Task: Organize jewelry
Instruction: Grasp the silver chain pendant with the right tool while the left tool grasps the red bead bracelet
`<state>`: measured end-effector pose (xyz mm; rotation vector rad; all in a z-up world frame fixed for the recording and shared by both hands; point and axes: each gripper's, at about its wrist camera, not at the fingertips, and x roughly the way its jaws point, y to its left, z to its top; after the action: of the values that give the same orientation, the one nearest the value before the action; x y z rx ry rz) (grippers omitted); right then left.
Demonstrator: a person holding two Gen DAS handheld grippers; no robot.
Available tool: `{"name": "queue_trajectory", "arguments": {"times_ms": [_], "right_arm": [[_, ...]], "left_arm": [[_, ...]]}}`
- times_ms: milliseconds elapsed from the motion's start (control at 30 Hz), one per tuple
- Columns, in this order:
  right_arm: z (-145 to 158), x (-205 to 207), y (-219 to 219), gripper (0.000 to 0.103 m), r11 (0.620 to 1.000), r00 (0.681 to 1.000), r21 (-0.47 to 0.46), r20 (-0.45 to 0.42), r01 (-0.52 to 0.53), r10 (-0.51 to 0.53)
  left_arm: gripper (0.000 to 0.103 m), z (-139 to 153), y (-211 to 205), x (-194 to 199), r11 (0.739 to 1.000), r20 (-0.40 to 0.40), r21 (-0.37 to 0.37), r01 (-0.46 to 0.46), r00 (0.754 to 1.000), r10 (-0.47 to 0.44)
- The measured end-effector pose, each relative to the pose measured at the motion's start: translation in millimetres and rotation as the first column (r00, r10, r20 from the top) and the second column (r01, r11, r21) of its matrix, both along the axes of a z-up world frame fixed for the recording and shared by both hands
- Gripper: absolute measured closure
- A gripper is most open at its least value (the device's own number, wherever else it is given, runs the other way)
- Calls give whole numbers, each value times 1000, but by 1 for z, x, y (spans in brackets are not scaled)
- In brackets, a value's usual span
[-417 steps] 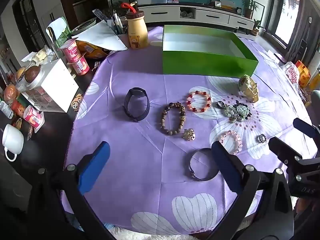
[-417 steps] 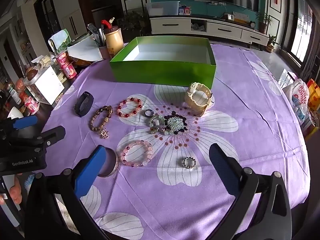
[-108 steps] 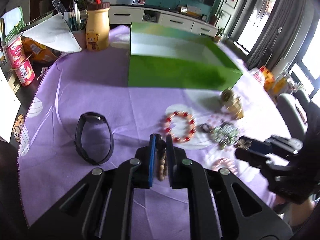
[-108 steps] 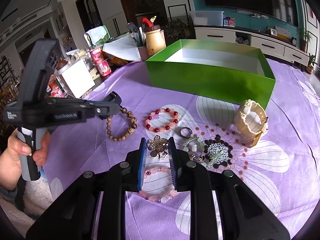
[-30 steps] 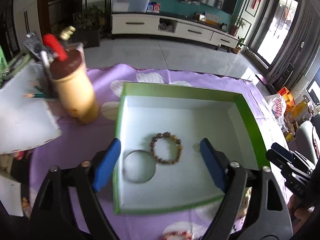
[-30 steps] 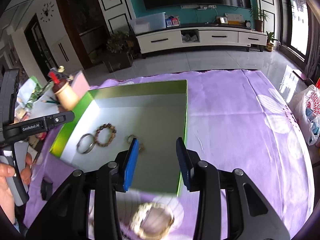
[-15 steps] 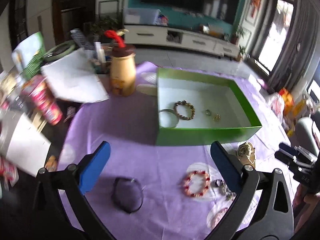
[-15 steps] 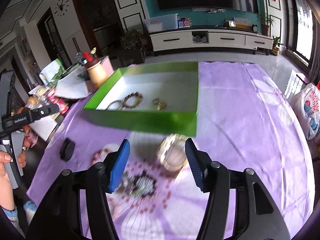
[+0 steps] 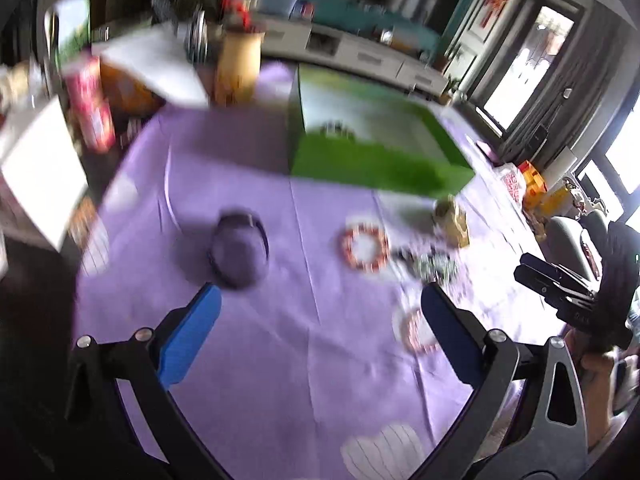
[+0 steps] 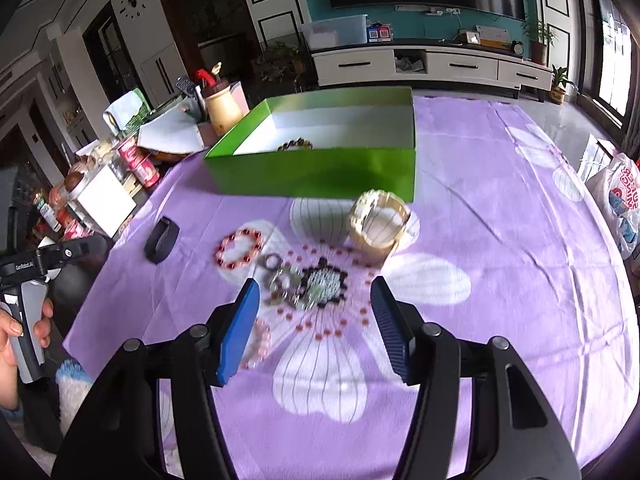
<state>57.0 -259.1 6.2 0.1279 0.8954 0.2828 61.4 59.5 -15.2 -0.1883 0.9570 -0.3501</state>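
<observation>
Jewelry: red bead bracelet [image 10: 239, 249], cream watch [image 10: 379, 220] on purple cloth [image 10: 500, 248]; left gripper [image 9: 320, 320], right gripper [image 10: 314, 320] spread wide, empty.

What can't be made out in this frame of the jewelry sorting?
- Left wrist view: motion blur smears the open green cardboard box, so its contents are unreadable.
- Right wrist view: the box's near wall hides most of its floor; only part of a brown wooden bead bracelet shows.
- The pink bead bracelet is partly behind the right gripper's blue finger.

Bare purple cloth [image 10: 500, 216] right of green box [image 10: 320, 170].
</observation>
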Motion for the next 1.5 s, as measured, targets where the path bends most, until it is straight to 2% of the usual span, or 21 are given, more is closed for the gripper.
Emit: {"name": "queue_trajectory", "arguments": {"times_ms": [133, 200, 267, 300, 367, 533, 767, 833, 933, 1033, 1067, 1167, 1367, 1500], "right_arm": [[-16, -9, 3, 45, 1000, 999, 21, -37, 3, -2], [-29, -10, 6, 45, 999, 998, 33, -68, 7, -5], [-37, -9, 8, 45, 999, 997, 32, -81, 12, -9], [-40, -8, 9, 45, 999, 996, 33, -83, 11, -9], [-45, -4, 10, 45, 999, 997, 41, -82, 18, -14], [-58, 9, 7, 45, 992, 993, 113, -112, 55, -42], [-64, 33, 12, 56, 988, 991, 124, -114, 87, -73], [-67, 40, 16, 61, 990, 990, 105, -116, 97, -84], [-74, 50, 21, 73, 991, 987, 85, -131, 102, -91], [-76, 56, 26, 89, 994, 989, 32, -112, 102, -98], [-77, 58, 27, 96, 995, 990, 20, -106, 100, -98], [-76, 59, 20, 96, 993, 991, 30, -83, 112, -109], [-36, 49, -11, 96, 986, 986, 63, 54, 154, -158], [-22, 44, -28, 96, 982, 980, 75, 85, 174, -180]], "left_arm": [[2, -14, -2, -10, 989, 26, 66, -133, 991, 131], [2, -25, -2, -14, 983, 14, 42, -178, 984, 178], [2, -37, -4, -13, 987, -21, 27, -159, 987, 160], [2, -42, -8, -11, 988, -30, 54, -142, 989, 143], [2, -47, -16, -12, 988, -21, 90, -123, 992, 125], [2, -52, -33, -8, 991, -12, 111, -77, 997, 78], [2, -58, -47, 5, 992, -25, 114, -62, 998, 65], [2, -58, -50, 9, 991, -24, 120, -63, 998, 66], [2, -58, -55, 16, 990, -18, 130, -57, 998, 60], [2, -58, -61, 24, 988, -11, 144, -52, 999, 54], [4, -58, -62, 27, 988, -11, 145, -47, 999, 49], [13, -61, -68, 37, 988, -18, 151, -35, 999, 38], [28, -68, -77, 61, 984, -39, 176, -17, 999, 24], [38, -72, -84, 73, 980, -39, 199, -4, 999, 12]]}}
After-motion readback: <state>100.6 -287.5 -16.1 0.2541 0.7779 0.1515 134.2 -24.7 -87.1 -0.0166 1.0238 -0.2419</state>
